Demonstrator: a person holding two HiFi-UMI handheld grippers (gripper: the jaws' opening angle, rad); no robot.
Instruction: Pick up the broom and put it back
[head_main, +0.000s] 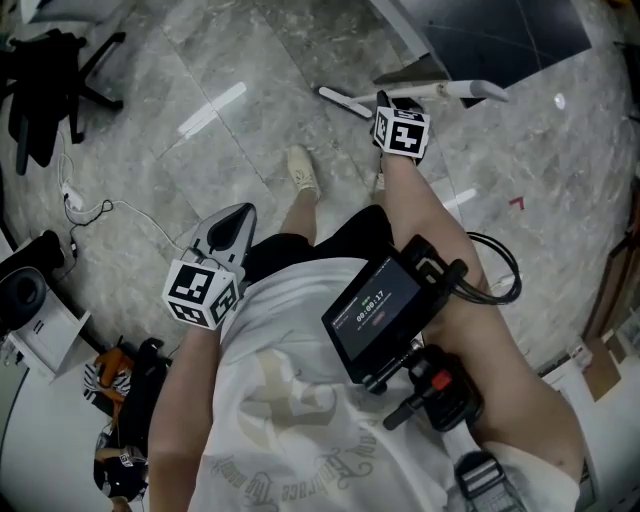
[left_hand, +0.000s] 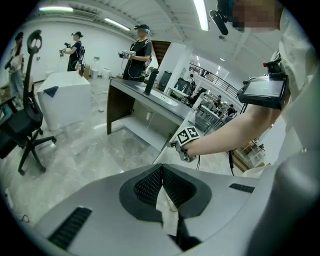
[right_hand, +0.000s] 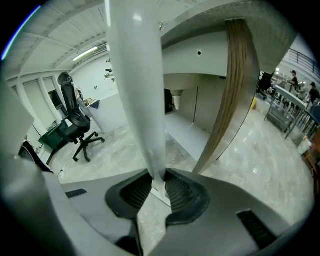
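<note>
The broom's white handle (head_main: 345, 102) lies slanted just above the marble floor at the top of the head view and runs on past the gripper to the right. My right gripper (head_main: 392, 105) is shut on it. In the right gripper view the white handle (right_hand: 140, 90) rises from between the black pads (right_hand: 176, 192), which press on it; the broom's head is not visible. My left gripper (head_main: 238, 212) hangs lower left by my hip, shut, with only a white scrap between its pads (left_hand: 145, 187). The left gripper view also shows the right gripper's marker cube (left_hand: 186, 136).
A black office chair (head_main: 50, 70) stands at the upper left, with white cables (head_main: 100, 210) on the floor below it. A desk with a wooden edge strip (right_hand: 235, 90) is close ahead of the right gripper. My shoe (head_main: 302, 170) is near the broom. Bags and clutter (head_main: 120, 400) lie lower left.
</note>
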